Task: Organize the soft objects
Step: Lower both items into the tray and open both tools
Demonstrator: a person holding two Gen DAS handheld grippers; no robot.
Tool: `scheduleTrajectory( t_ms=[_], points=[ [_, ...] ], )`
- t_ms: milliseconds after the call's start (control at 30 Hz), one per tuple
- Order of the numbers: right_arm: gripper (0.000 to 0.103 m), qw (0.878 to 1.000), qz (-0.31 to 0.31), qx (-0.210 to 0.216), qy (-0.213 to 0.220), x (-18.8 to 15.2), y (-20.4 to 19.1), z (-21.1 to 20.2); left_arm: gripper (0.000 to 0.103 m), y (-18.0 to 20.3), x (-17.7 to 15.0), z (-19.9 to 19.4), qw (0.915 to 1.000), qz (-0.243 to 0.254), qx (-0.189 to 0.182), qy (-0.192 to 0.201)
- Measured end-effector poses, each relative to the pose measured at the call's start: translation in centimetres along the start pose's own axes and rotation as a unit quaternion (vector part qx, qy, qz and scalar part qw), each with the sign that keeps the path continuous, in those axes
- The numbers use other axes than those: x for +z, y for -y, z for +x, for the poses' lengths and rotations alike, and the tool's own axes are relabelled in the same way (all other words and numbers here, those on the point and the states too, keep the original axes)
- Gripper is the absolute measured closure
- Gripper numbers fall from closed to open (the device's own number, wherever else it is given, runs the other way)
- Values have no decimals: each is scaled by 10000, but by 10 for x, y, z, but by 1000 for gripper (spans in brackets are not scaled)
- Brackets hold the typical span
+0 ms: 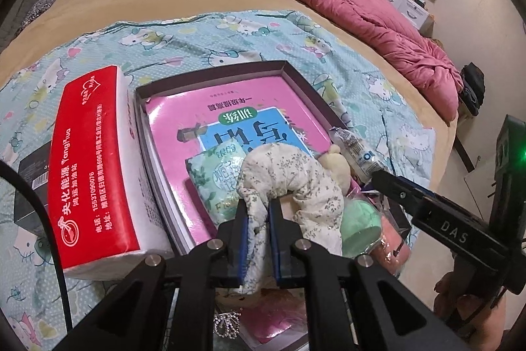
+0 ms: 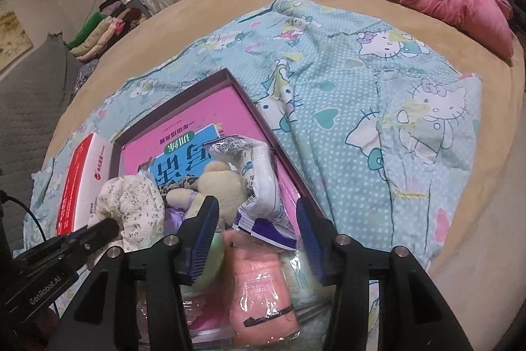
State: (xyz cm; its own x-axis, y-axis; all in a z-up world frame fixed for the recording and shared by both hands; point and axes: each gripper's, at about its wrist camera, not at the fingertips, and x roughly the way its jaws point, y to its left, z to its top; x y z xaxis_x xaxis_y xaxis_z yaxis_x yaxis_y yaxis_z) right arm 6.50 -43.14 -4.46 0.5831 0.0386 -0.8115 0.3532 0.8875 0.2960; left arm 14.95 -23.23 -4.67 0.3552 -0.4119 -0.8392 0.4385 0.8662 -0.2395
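On the bed, a shallow purple tray [image 1: 289,68] holds a pink book [image 1: 230,107], a green tissue pack [image 1: 210,176], a cream plush toy [image 2: 217,183] and a white wrapped packet [image 2: 259,186]. Left tongs [image 1: 258,209] are clamped narrow on a floral cloth [image 1: 296,176] over the tray. Right tongs [image 2: 254,229] stand wide above a pink wrapped item [image 2: 259,288]. A red tissue box [image 1: 88,160] lies just beside the tray.

A tissue pack [image 1: 95,166] lies left of the box [image 1: 282,66], which holds a book [image 1: 236,107]; quilt [image 1: 361,15] at upper right.
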Motion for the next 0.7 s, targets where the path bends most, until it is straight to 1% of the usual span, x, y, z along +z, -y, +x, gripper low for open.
scheduleTrajectory(
  t_ms=[133, 200, 333, 467, 633, 700],
  points=[
    [50, 10000, 16, -22, 28, 0, 1, -3, 85, 0, 0, 2, 10000, -13, -13, -65],
    [49, 10000, 42, -20, 50, 0, 2, -5, 79, 0, 0, 2, 10000, -10, -22, -77],
    [48, 9999, 96, -19, 107, 1, 4, -9, 72, 2, 0, 0, 10000, 2, -58, -77],
    [46, 9998, 139, -7, 152, 2, 6, -13, 62, 4, 0, -4, 10000, 26, -53, -19],
    [43, 9996, 216, 35, 183, 3, 8, -17, 55, 2, 1, -8, 10000, 12, 18, 52],
    [42, 9995, 230, 40, 210, 4, 8, -19, 49, 0, 1, -10, 10000, -14, 13, 67]
  ],
)
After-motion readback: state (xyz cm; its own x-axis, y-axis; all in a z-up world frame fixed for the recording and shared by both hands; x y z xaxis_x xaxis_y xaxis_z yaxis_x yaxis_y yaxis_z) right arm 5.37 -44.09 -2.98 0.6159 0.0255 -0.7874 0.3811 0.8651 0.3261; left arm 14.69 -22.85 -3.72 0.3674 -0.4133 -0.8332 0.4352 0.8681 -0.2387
